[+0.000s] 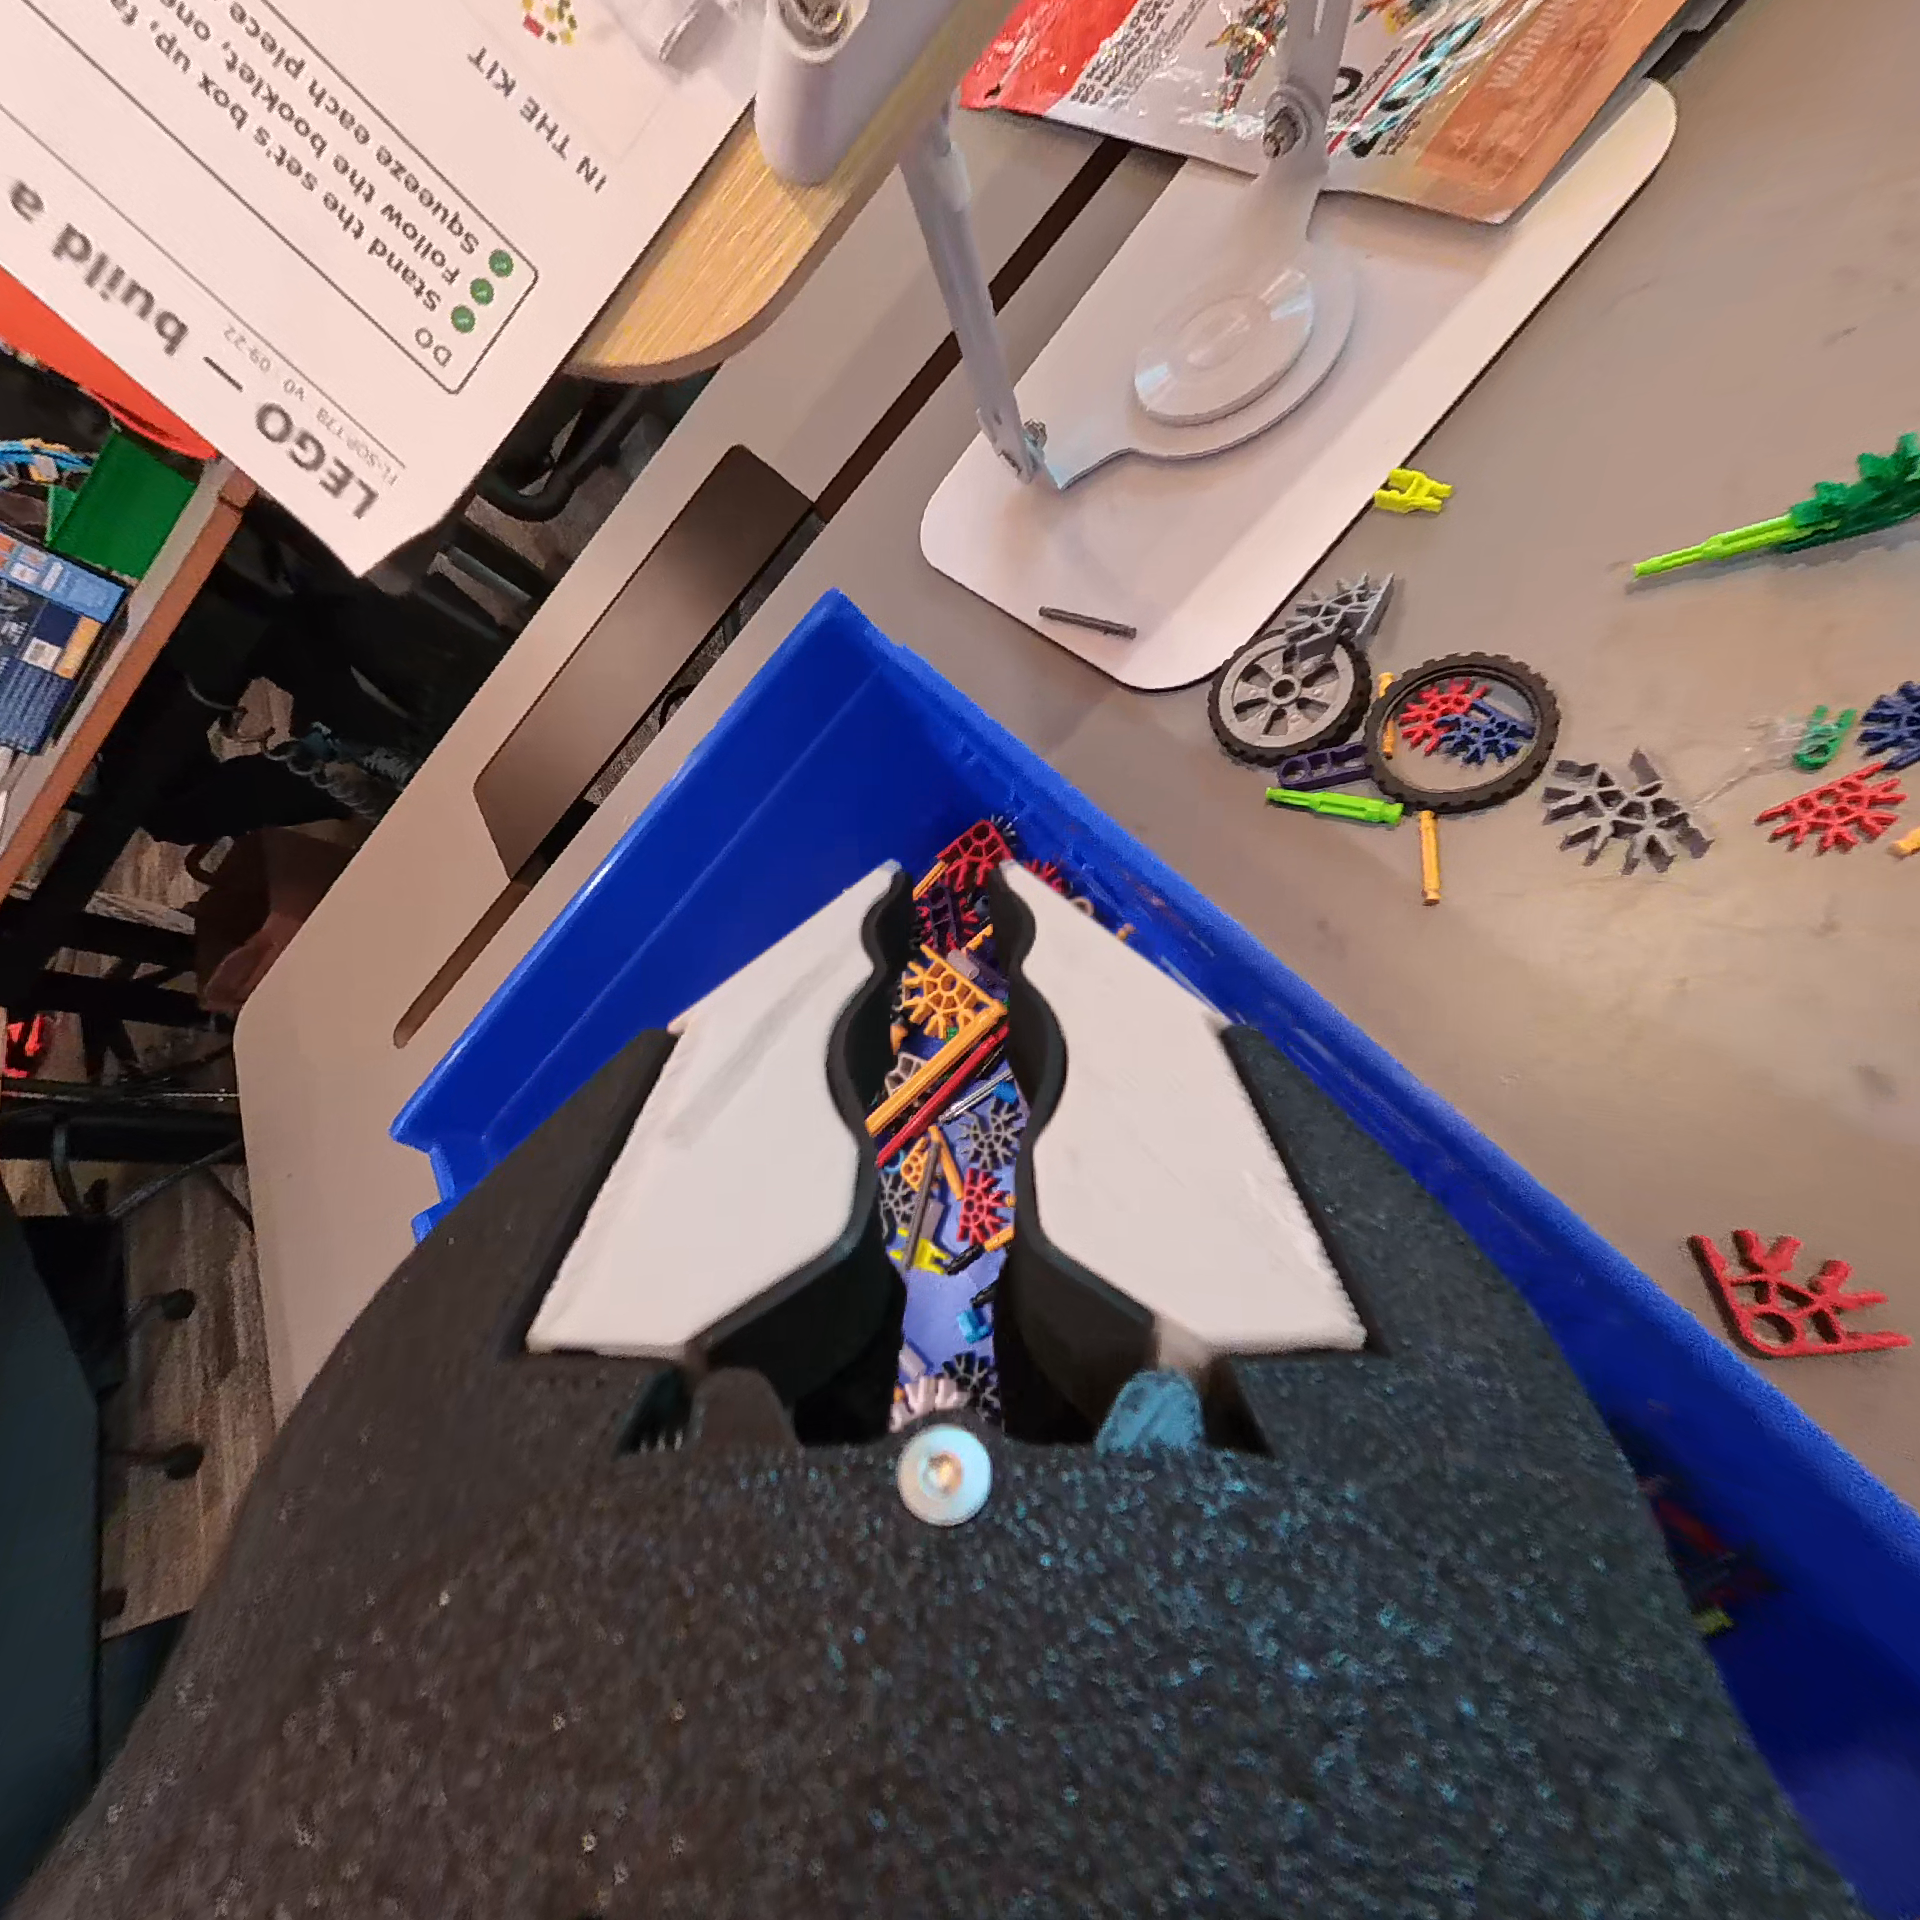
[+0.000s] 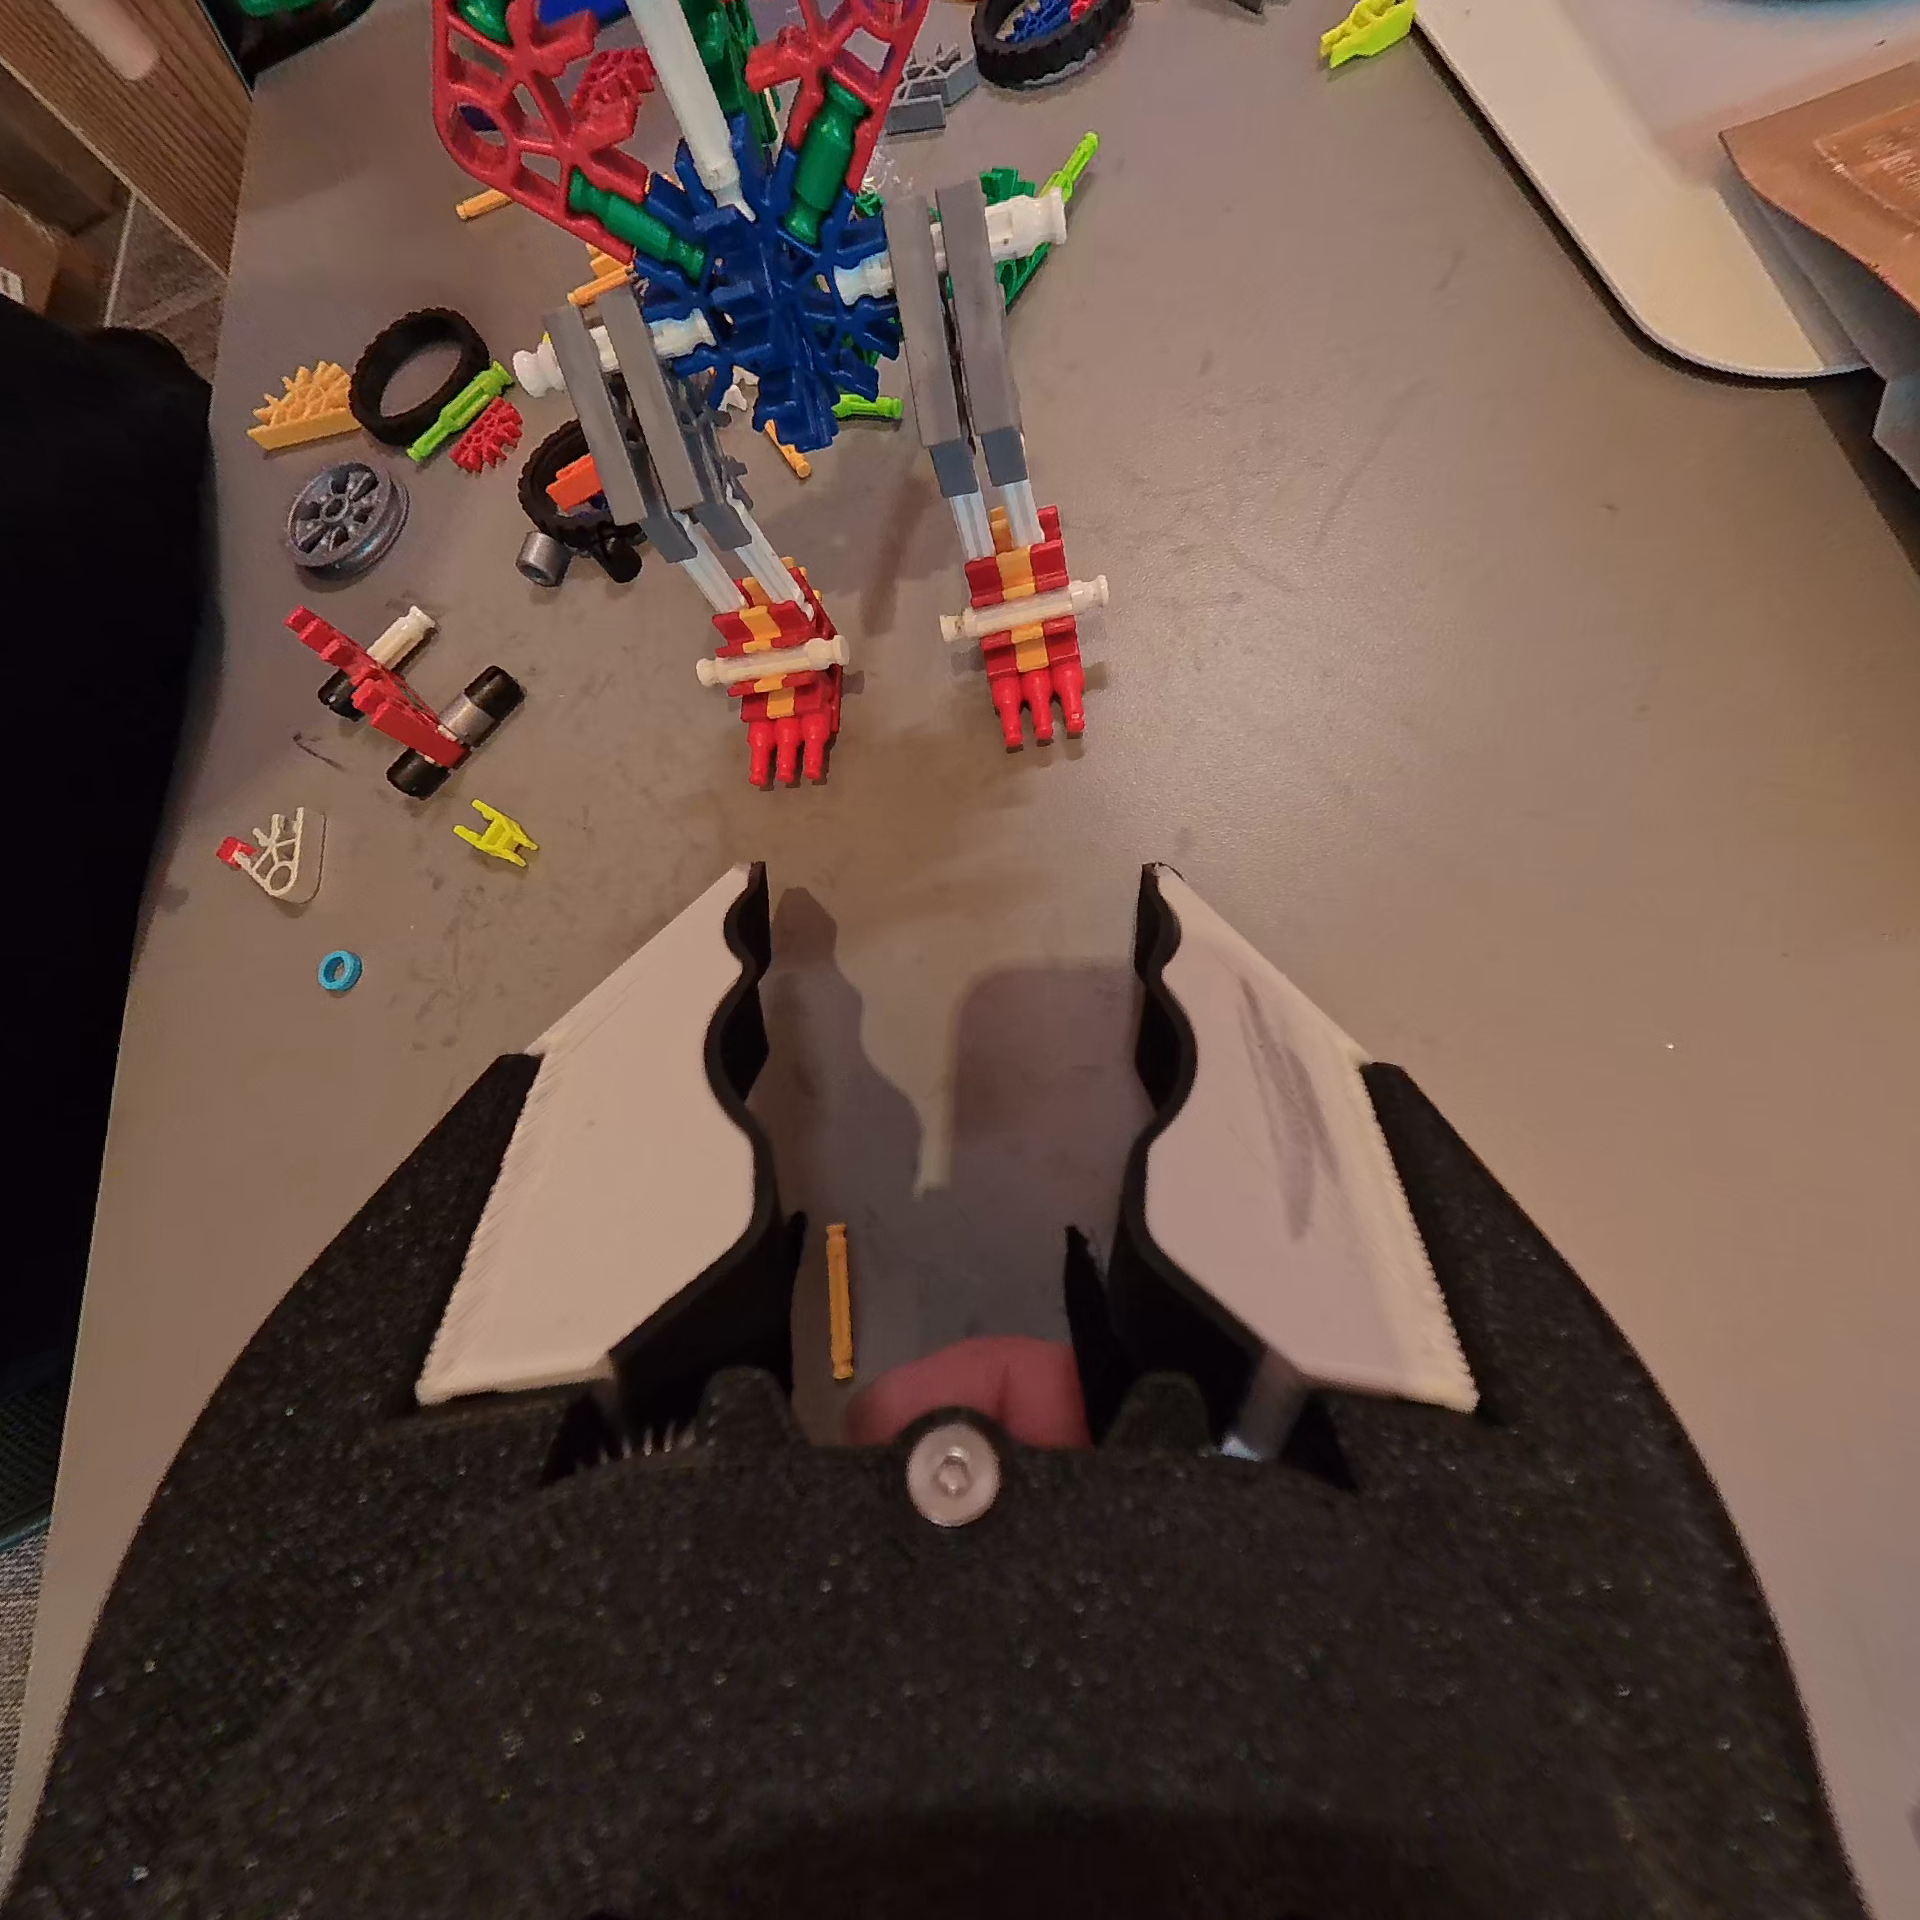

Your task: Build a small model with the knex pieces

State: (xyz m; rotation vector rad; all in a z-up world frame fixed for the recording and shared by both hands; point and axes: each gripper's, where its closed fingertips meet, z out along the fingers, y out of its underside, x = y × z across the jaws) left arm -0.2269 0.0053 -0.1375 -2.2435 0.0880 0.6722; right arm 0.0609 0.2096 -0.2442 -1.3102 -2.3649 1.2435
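Grey desk (image 2: 1351,623) is carrying loose toy parts, and we are hovering the left gripper (image 1: 948,883), nearly closed and empty, over the blue bin (image 1: 1299,1039) of mixed pieces. We are keeping its tips clear of the bin wall. Our right gripper (image 2: 951,883) is hanging wide open, holding nothing, near the toy model (image 2: 769,291). Most of the bin's contents are hiding behind the left gripper.
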